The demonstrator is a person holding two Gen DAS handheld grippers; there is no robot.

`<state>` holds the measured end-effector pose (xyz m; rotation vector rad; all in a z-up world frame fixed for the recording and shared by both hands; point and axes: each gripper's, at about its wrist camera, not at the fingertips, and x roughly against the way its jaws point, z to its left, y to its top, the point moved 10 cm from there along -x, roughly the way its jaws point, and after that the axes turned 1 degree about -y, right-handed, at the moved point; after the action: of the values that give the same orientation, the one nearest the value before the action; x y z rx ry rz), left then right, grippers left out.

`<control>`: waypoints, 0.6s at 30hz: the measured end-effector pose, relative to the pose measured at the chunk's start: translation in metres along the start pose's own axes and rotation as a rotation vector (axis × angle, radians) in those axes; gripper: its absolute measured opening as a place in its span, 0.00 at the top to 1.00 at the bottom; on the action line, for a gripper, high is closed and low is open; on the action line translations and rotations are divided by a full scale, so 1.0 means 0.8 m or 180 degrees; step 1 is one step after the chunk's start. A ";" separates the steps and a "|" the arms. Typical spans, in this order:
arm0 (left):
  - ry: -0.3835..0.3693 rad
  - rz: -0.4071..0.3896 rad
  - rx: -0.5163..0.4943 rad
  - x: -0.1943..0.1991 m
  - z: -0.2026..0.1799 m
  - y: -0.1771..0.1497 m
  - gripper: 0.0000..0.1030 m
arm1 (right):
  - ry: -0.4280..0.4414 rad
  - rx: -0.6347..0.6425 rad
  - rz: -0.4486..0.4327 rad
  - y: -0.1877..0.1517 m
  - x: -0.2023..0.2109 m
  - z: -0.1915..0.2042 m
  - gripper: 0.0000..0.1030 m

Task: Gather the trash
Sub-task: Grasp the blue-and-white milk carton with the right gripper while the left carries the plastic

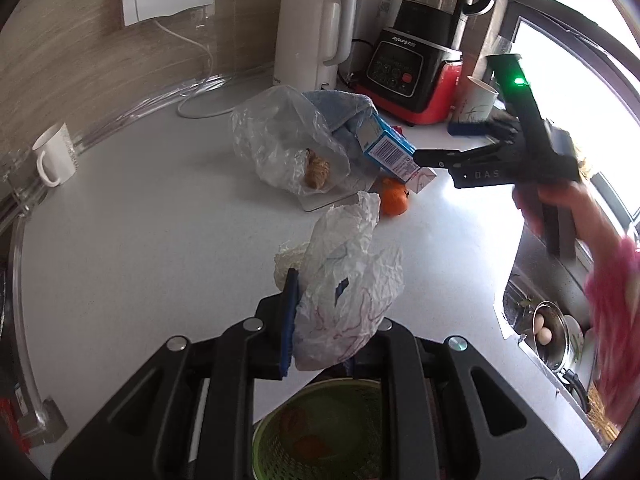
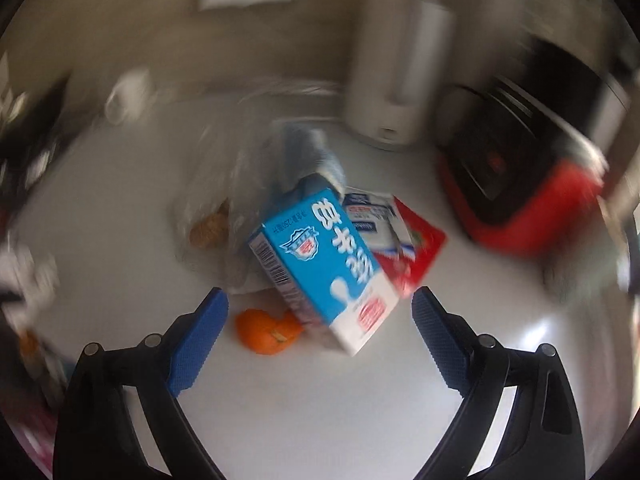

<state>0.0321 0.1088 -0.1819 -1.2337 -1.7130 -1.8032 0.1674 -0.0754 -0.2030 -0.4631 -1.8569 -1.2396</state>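
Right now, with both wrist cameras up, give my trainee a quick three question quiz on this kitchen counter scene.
1. True or false: the left gripper is shut on the crumpled plastic bag.
2. Which item lies in front of the open right gripper? A) blue milk carton B) white mug C) green basket
3. Fill in: beside the carton lies a piece of orange ____.

Key: 1 true; 2 A; 3 peel.

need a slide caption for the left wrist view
Left gripper holds a crumpled plastic bag above the green basket as the right gripper reaches the blue milk carton.
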 end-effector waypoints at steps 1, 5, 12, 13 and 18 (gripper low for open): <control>0.0005 0.0000 0.0027 0.001 -0.001 0.002 0.82 | 0.0043 0.0177 0.0076 0.001 -0.008 0.000 0.09; -0.0009 -0.0035 0.0164 0.002 -0.005 0.013 0.82 | 0.0286 0.0686 0.0344 0.003 -0.045 -0.006 0.09; 0.0104 -0.0002 0.0367 -0.006 -0.010 0.025 0.82 | 0.0791 0.0912 0.0416 0.009 -0.084 0.003 0.09; 0.0134 0.0009 0.0385 -0.006 -0.008 0.024 0.82 | 0.0849 0.0961 0.0424 0.008 -0.089 0.006 0.10; 0.0264 0.0039 0.0487 -0.011 -0.001 0.024 0.82 | 0.1005 0.0954 0.0363 0.013 -0.087 0.004 0.30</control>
<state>0.0516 0.1018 -0.1770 -1.0894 -1.7568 -1.6582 0.2138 -0.0582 -0.2534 -0.1926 -1.6817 -0.8814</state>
